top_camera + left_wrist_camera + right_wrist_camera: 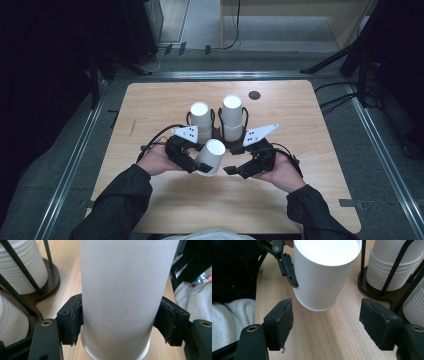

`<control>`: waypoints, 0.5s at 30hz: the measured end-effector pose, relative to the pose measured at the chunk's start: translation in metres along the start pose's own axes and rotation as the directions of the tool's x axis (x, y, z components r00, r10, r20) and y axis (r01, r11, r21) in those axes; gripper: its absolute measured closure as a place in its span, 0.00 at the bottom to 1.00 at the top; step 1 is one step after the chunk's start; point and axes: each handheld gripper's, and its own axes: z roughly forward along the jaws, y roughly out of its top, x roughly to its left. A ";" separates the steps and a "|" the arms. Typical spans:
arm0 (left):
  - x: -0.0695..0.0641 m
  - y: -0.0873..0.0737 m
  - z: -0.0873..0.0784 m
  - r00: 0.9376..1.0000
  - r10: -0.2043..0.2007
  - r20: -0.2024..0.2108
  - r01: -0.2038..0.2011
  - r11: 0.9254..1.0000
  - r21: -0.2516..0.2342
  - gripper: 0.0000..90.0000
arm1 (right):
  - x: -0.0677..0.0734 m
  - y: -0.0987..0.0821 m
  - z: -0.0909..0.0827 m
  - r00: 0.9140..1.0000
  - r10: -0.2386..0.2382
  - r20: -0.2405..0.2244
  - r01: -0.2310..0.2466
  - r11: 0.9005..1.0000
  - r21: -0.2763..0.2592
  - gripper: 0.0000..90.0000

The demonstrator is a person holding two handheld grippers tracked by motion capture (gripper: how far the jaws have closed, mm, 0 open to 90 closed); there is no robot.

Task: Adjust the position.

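Left gripper [199, 167]: jaws clamped on a white paper cup [212, 156], one pad on each side wall. In the left gripper view the cup [125, 295] sits squarely between the pads [75, 322], its rolled rim nearest the camera and its closed base pointing away, so it is held mouth towards the hand. From above, the cup tilts, base up and leaning towards the rack, lifted off the wooden table [310, 150].

Behind the jaws: a dark wire cup rack [218, 131] with two stacks of upside-down white cups, left stack [200, 120] and right stack [232, 116], side by side. The held cup is just in front of them, not touching as far as I can tell.

Right gripper [235, 171]: jaws apart, nothing between the pads. In the right gripper view both pads [283, 320] stand wide with bare table between them; the held cup [322, 277] is ahead of the jaw tips, clear of both, with the left gripper's jaw on its side. Rack and stacks [392, 267] are off to that view's right.
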 end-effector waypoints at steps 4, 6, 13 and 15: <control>0.002 0.003 0.003 1.000 0.015 -0.001 -0.014 0.998 0.061 0.33 | 0.001 -0.004 0.002 1.000 -0.006 0.005 0.006 1.000 0.000 0.31; 0.003 0.005 0.005 1.000 0.022 0.004 -0.022 0.997 0.078 0.33 | 0.001 -0.007 0.003 1.000 -0.015 0.005 0.015 1.000 0.000 0.31; 0.005 0.009 0.017 0.997 0.068 0.036 -0.074 0.982 0.174 0.33 | 0.000 -0.012 0.008 1.000 -0.027 0.003 0.027 1.000 0.012 0.31; 0.005 0.010 0.021 0.997 0.065 0.042 -0.072 0.978 0.197 0.33 | -0.002 -0.013 0.010 1.000 -0.027 -0.001 0.027 1.000 0.013 0.31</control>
